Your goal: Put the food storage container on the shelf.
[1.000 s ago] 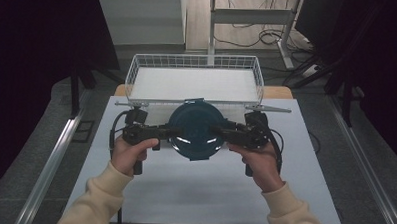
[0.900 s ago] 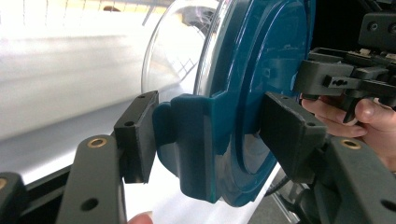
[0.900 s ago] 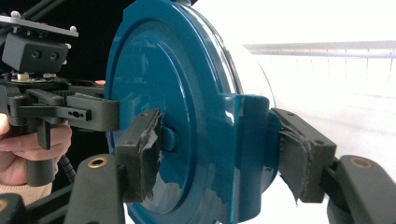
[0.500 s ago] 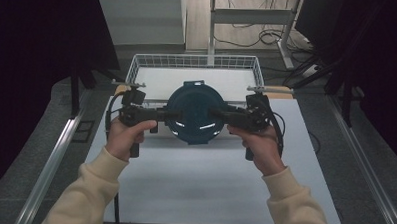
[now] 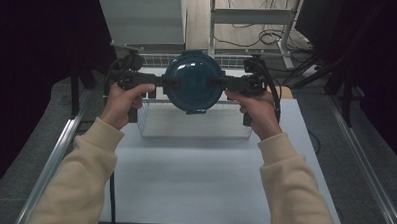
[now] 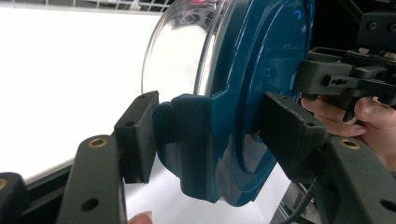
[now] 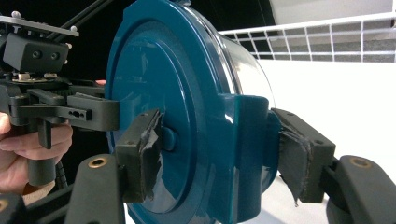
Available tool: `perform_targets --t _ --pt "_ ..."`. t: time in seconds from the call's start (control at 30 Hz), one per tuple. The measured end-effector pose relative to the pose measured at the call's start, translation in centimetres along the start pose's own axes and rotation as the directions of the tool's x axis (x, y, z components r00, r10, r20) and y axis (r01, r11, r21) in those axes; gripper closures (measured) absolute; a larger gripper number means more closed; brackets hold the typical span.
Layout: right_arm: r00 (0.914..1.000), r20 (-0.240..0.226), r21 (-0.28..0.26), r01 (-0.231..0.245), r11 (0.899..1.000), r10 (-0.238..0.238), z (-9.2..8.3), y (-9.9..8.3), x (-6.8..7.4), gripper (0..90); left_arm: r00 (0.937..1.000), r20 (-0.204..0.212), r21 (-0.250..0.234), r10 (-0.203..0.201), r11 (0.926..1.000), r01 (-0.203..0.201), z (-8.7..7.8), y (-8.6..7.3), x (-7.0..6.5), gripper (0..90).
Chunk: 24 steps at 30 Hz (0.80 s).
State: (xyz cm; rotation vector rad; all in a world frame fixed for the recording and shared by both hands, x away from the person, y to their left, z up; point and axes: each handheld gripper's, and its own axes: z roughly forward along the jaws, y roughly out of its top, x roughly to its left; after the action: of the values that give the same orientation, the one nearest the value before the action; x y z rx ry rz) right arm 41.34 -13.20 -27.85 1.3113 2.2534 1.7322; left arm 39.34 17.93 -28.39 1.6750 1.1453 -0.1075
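Fingers (image 6: 140,135) of both grippers clamped a round teal container (image 5: 193,82) between them.
The left gripper (image 5: 160,82) and right gripper (image 5: 226,83) pinched opposite latch tabs; its smooth glossy lid and clear domed bowl hung above a white wire basket (image 5: 196,123).

obj: round container (image 5: 193,82) | look: teal lid with side clip tabs, clear glass bowl (bowl visible in both gripper views) | state: lid on | pose: tipped on edge, lid facing the person | loc: held in the air above the wire basket (image 5: 196,123)
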Motion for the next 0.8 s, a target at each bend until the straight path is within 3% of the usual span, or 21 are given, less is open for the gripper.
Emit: perform_targets --t 0.17,0.33,0.43,0.67,0.7,0.77,0.8 --pt "0.9998 -0.003 0.009 -0.02 1.0 0.02 0.9 1.3 -1.2 36.5 1.0 0.001 0.03 -0.008 0.9995 0.008 0.7 2.1 1.1 39.6" --pt "0.9987 0.001 0.014 -0.052 0.999 0.052 1.9 1.9 -2.5 36.5 0.9999 0.004 0.04 -0.016 0.9991 0.016 1.6 3.0 2.3 39.6" --pt "0.9974 0.015 0.023 -0.071 0.997 0.071 2.4 2.1 -3.2 36.5 0.9985 0.024 0.045 -0.049 0.9979 0.047 2.7 3.4 3.7 39.6" --pt "0.9916 0.038 0.052 -0.126 0.991 0.124 3.5 2.1 -5.2 36.4 0.9949 0.026 0.051 -0.097 0.9941 0.096 4.6 3.8 5.3 39.0" --pt "0.988 0.04 0.035 -0.151 0.988 0.149 3.7 2.2 -5.7 36.1 0.9935 0.029 0.045 -0.11 0.9931 0.108 4.8 3.9 5.4 39.2" --pt "0.9875 0.041 0.031 -0.153 0.988 0.152 3.7 2.3 -5.8 36.1 0.9924 0.033 0.042 -0.118 0.9923 0.117 5.0 4.1 5.7 39.1" --pt "0.9815 0.04 0.031 -0.189 0.982 0.187 3.9 2.5 -6.4 35.7 0.9897 0.036 0.036 -0.138 0.9899 0.137 5.3 4.3 6.0 39.2"
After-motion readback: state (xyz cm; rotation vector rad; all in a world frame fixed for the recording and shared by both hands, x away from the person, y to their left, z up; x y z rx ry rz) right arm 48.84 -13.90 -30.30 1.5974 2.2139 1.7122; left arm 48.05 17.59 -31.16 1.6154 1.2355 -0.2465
